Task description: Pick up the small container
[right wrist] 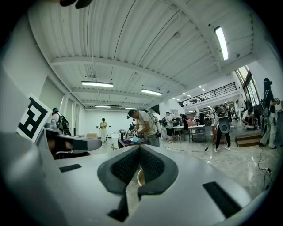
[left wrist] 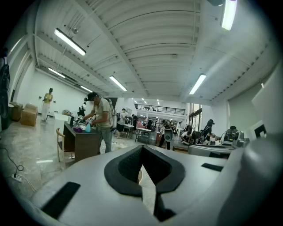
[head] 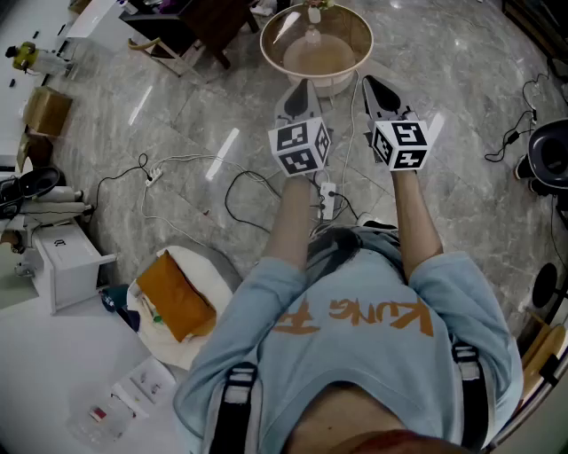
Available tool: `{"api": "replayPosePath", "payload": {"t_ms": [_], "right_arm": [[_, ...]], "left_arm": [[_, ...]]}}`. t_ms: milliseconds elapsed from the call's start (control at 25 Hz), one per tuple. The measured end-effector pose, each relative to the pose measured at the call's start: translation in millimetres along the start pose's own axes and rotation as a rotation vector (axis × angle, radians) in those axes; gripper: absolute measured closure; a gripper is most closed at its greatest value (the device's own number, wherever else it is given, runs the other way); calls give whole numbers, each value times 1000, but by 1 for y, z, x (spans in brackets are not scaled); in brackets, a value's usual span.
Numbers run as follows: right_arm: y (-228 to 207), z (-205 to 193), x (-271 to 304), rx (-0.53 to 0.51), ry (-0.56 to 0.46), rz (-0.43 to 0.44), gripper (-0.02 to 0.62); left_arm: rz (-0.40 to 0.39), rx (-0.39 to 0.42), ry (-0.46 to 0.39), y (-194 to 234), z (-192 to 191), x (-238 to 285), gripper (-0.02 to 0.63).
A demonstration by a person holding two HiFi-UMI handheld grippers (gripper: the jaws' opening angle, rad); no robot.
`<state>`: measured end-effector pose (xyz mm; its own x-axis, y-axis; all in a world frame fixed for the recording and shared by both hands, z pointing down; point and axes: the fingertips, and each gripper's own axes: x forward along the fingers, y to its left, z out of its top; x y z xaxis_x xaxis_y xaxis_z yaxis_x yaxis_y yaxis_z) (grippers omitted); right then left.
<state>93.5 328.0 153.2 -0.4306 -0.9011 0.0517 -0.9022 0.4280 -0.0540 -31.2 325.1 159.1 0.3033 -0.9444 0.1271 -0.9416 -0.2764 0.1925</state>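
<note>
A round glass-topped table (head: 275, 55) stands ahead of me on the marble floor. At its far edge sits a small pale item (head: 313, 11), too small to make out. My left gripper (head: 300, 89) and right gripper (head: 372, 85) are held side by side just short of the table's near rim, both level and shut with nothing in them. In the left gripper view the pads (left wrist: 128, 167) meet, and a sliver of the table rim (left wrist: 139, 175) shows behind them. The right gripper view shows its pads (right wrist: 152, 165) together, with the same rim (right wrist: 139, 177) in the notch.
A power strip with white and black cables (head: 327, 200) lies on the floor under my arms. A wooden chair and dark desk (head: 191, 31) stand at the far left. A white table with an orange bag (head: 177, 300) is at my lower left. Several people work at desks beyond.
</note>
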Motion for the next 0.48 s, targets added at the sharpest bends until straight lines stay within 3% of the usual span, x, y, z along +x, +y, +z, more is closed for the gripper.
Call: {"api": "replayPosePath", "payload": {"t_ms": [360, 480], "right_arm": [[-16, 0, -9, -20, -2, 23, 581], [-34, 8, -16, 33, -54, -9, 581]], "left_arm": [[-49, -2, -8, -41, -5, 15, 583], [-53, -4, -11, -51, -6, 19, 583]]}}
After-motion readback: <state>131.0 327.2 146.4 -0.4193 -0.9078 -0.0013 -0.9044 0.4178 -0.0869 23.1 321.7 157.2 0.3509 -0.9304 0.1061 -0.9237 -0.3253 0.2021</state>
